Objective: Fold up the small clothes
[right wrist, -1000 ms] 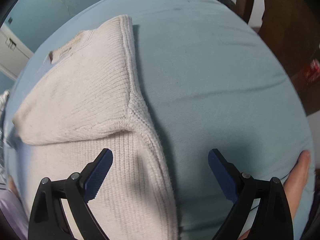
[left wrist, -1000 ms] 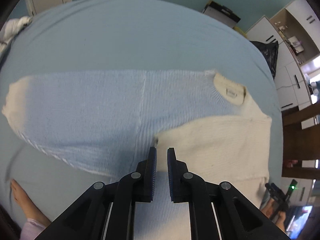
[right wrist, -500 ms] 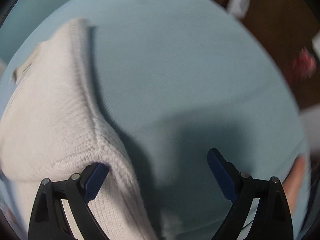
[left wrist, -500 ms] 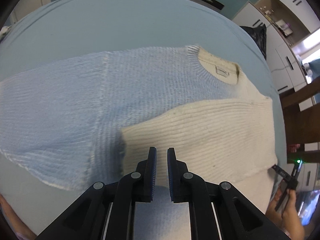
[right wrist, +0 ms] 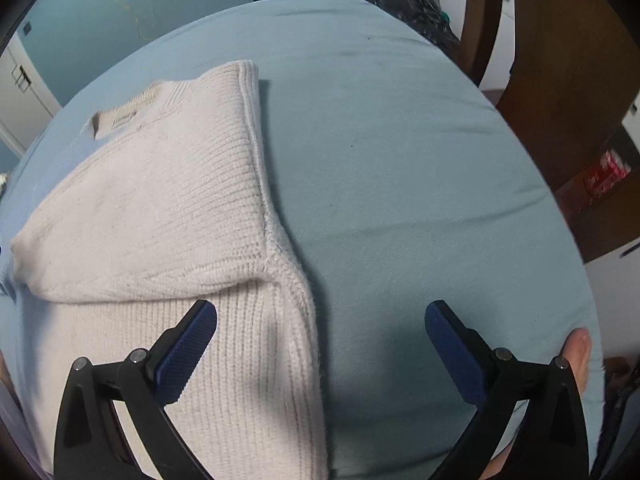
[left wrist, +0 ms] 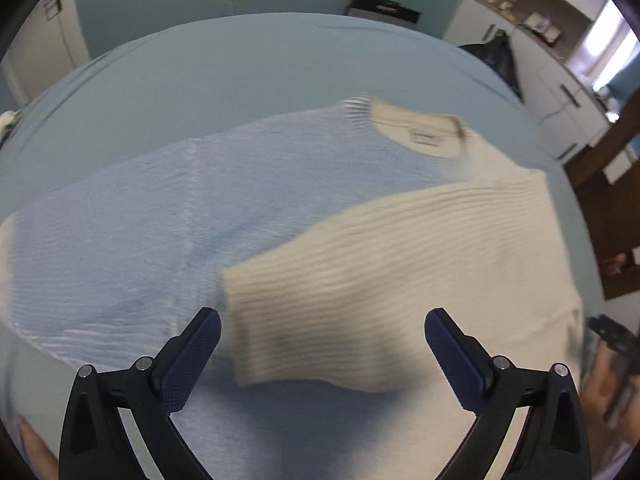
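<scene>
Both grippers, left (left wrist: pixel 322 354) and right (right wrist: pixel 320 346), hover spread apart over the sweater (left wrist: pixel 280 248).

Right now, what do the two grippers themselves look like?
The left gripper and right gripper look alike: black angular linkage arms with small silver pivot screws, ending in dark blue fingers with a fine textured grip surface. No cables or markings show.
</scene>
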Action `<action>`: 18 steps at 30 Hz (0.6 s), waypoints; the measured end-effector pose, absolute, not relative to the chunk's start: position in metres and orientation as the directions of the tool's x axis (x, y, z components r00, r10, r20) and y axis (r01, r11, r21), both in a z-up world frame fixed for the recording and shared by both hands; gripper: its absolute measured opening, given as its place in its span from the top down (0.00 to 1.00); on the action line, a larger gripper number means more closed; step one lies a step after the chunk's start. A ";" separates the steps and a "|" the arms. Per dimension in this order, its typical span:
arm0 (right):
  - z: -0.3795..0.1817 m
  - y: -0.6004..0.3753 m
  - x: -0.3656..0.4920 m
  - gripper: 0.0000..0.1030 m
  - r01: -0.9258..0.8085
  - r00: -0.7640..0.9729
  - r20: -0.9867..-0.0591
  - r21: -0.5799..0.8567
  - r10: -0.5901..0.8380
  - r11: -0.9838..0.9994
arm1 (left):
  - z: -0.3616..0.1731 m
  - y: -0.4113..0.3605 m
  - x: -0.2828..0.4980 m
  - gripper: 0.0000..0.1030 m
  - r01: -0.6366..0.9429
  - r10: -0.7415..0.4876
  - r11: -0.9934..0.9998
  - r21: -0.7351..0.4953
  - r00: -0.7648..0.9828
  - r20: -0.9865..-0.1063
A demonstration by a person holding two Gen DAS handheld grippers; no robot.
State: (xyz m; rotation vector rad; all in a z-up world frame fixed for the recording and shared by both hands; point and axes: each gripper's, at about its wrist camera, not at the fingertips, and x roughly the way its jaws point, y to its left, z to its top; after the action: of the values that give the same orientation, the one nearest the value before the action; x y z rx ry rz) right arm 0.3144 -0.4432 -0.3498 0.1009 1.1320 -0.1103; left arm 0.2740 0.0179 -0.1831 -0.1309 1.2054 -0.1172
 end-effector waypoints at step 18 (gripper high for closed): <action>-0.368 -0.441 0.302 0.01 0.080 0.417 -0.907 -0.034 -0.065 0.996 | -0.217 0.033 0.322 0.87 -0.118 -0.299 0.931 -0.346 0.298 -0.906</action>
State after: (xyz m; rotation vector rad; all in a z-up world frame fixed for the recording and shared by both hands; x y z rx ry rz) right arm 0.3021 -0.4412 -0.3682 0.0154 1.1375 -0.0910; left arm 0.3219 0.0329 -0.2166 -0.3814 1.2711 -0.1246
